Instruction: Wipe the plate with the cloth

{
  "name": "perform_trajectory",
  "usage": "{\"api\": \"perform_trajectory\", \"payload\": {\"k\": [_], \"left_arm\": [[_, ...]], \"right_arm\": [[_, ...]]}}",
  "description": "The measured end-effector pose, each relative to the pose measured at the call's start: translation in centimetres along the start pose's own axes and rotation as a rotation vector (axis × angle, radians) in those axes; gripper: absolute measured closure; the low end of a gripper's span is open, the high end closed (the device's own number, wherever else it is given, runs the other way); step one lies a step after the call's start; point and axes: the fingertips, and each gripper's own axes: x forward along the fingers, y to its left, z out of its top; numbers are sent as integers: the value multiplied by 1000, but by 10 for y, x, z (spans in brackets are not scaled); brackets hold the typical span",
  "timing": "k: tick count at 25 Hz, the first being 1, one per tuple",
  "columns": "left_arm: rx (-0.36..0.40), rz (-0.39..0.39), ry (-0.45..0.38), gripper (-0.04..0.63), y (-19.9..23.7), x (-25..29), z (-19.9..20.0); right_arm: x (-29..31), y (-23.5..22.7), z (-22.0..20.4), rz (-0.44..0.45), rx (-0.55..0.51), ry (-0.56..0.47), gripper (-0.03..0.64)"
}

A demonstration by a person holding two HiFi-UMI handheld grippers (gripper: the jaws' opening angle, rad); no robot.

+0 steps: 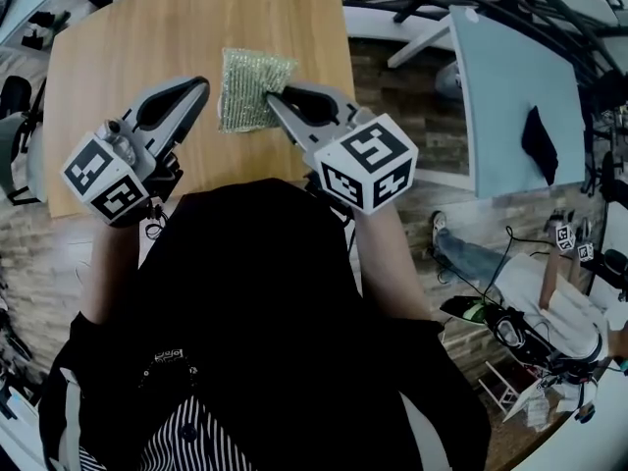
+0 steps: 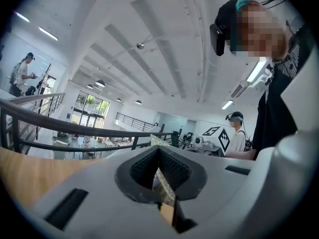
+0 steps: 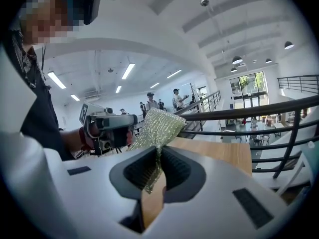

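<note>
Right gripper [image 1: 272, 96] fingers pinched shut on right corner of the green mesh cloth [image 1: 243, 86], rest lying on tabletop [image 1: 118, 27] toward its right edge, long axis running away from person. Left gripper [image 1: 202, 84] fingers closed to a slit, apparently empty, tips just beside cloth's left edge. No plate in view, wiping not begun

The bench [image 1: 118, 37] has a light wooden top with straight edges, running away from the person. On its right half, about midway from near to far, is a green glittery cloth [image 1: 245, 86]. The right tool [image 1: 272, 96] has its jaws pinched on the cloth's right edge. Whether the rest of the cloth lies flat on the wood cannot be told.
</note>
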Motion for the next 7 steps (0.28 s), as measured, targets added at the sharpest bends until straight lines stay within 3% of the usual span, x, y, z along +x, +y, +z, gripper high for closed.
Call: {"api": "perform_trajectory", "payload": {"k": [7], "left_arm": [[-4,-4,-15,600,41,19,-12]], "right_arm": [[38,-33,-14,-6,-3,14,577]]}}
